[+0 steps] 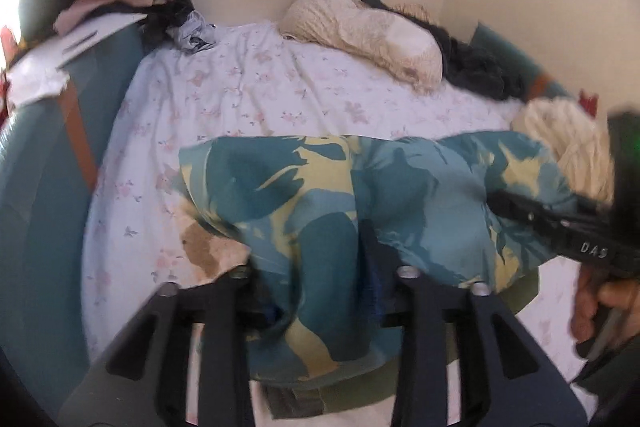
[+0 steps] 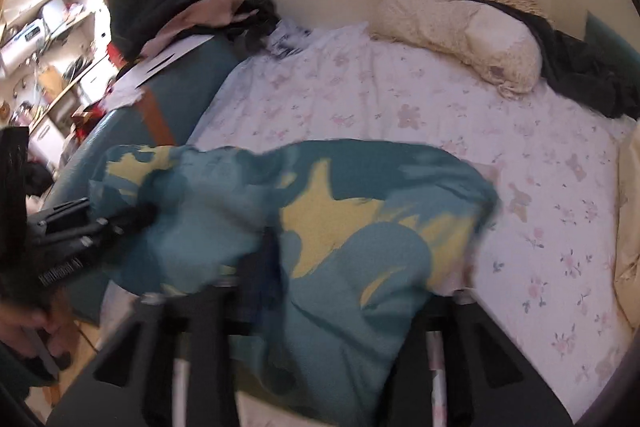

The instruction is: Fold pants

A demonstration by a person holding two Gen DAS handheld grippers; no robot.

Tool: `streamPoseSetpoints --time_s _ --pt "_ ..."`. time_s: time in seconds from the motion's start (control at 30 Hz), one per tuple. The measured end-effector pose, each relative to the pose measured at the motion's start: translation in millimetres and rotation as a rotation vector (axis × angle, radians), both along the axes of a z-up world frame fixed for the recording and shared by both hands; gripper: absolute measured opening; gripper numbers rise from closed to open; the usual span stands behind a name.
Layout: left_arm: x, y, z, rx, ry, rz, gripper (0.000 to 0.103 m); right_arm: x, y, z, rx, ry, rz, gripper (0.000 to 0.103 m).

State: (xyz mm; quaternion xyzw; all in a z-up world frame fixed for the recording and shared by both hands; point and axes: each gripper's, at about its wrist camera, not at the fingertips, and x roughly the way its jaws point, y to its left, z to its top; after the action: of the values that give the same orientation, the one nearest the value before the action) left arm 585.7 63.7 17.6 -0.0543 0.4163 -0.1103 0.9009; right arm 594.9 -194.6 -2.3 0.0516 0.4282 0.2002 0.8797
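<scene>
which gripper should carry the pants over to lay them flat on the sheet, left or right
Probably both together. The left gripper and right gripper each have the teal-and-yellow pants bunched between their fingers, held over the floral sheet. Neither looks better placed.

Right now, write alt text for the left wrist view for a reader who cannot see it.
The left gripper holds teal and yellow patterned pants above a floral bedsheet, and the right gripper reaches into the fabric from the right edge. A cream pillow and dark clothes lie against the wall behind.
</scene>
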Motion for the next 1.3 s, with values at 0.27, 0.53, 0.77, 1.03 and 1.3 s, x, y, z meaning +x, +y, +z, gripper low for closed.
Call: streamPoseSetpoints --time_s 0.27,0.53,0.77,1.03,1.3 --pt "-30 35 5 0.092 -0.108 0.115 0.079 -14 -48 -4 -0.167 -0.027 -0.129 0.054" --pt "-92 64 25 0.176 -0.160 0.227 0.079 -55 -55 41 -0.225 -0.098 -0.190 0.057" --pt "-216 25 41 0.102 -0.245 0.230 0.079 -197 -39 86 -0.125 -0.241 -0.088 0.090" --pt "-381 -23 67 0.101 -0.283 0.195 0.103 -360 -38 96 0.000 -0.250 -0.124 0.103" --pt "-503 -35 81 0.100 -0.362 0.226 0.103 -490 -42 98 -0.074 -0.292 -0.215 0.103"
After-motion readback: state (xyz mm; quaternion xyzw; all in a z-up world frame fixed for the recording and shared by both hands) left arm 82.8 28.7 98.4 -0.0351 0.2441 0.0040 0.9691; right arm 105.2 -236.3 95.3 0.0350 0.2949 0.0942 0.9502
